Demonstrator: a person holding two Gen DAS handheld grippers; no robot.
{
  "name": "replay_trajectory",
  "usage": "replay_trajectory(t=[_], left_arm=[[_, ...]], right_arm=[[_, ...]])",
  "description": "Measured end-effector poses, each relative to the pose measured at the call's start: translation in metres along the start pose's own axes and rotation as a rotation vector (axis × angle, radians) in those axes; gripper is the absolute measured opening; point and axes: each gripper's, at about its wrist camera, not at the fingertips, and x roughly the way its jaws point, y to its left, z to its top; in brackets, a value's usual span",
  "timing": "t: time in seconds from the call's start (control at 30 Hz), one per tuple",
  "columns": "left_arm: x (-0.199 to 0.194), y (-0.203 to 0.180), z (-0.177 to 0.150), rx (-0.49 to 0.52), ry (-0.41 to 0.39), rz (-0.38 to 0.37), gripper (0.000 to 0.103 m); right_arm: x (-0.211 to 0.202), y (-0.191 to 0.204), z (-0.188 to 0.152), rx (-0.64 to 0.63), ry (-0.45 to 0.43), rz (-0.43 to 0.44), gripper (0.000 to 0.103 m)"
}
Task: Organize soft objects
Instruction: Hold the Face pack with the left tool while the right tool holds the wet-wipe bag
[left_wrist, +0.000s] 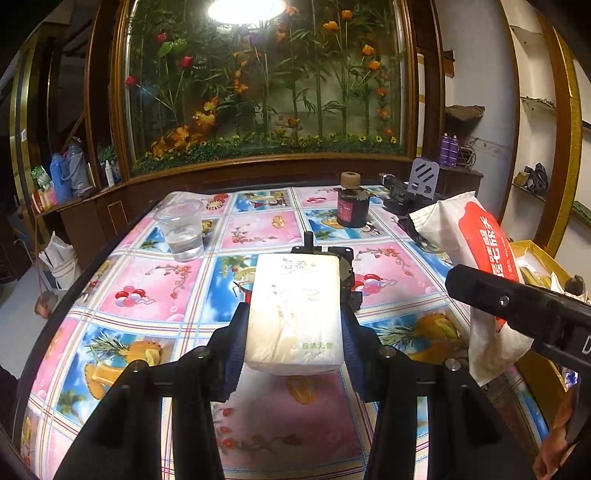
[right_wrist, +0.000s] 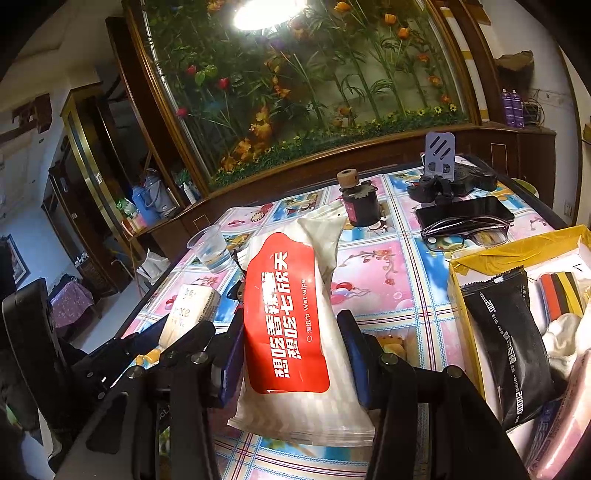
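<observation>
Behind the table a glass case of artificial flowers (left_wrist: 266, 85) fills the wall, and the table itself wears a glossy cloth printed with pink and blue fruit squares (left_wrist: 155, 280). At the far left stands a clear plastic cup holding a little water (left_wrist: 181, 230). Next comes the left gripper (left_wrist: 293, 317), its blue-padded fingers pinching a white soft pack of tissues (left_wrist: 293, 314) by its two long sides, lifted clear of the cloth. Beyond it a small dark bottle with a cork-coloured cap (left_wrist: 352, 206) stands upright. Further right the right gripper (right_wrist: 291, 350) clamps a white wet-wipe pouch with a large red label (right_wrist: 288, 325), the pouch running lengthwise between the fingers and raised above the table. Past it lie dark-framed glasses (right_wrist: 465, 230) against a black phone (right_wrist: 465, 212), near a grey perforated stand (right_wrist: 439, 155). At the right edge an open yellow cardboard box (right_wrist: 524, 247) holds a black soft packet (right_wrist: 506, 339), a white cloth (right_wrist: 565, 332) and a pink pack (right_wrist: 565, 424).
</observation>
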Motion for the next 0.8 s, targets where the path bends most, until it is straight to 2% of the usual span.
replay_trajectory(t=[0.3, 0.8], left_arm=[[-0.0047, -0.0016, -0.0002, 0.019, -0.023, 0.042, 0.045], [-0.0062, -0.0032, 0.0001, 0.032, -0.029, 0.057, 0.045]], right_arm=[[-0.0002, 0.0003, -0.0012, 0.0, 0.0, -0.007, 0.052], [-0.0009, -0.003, -0.0002, 0.001, 0.0, -0.012, 0.052]])
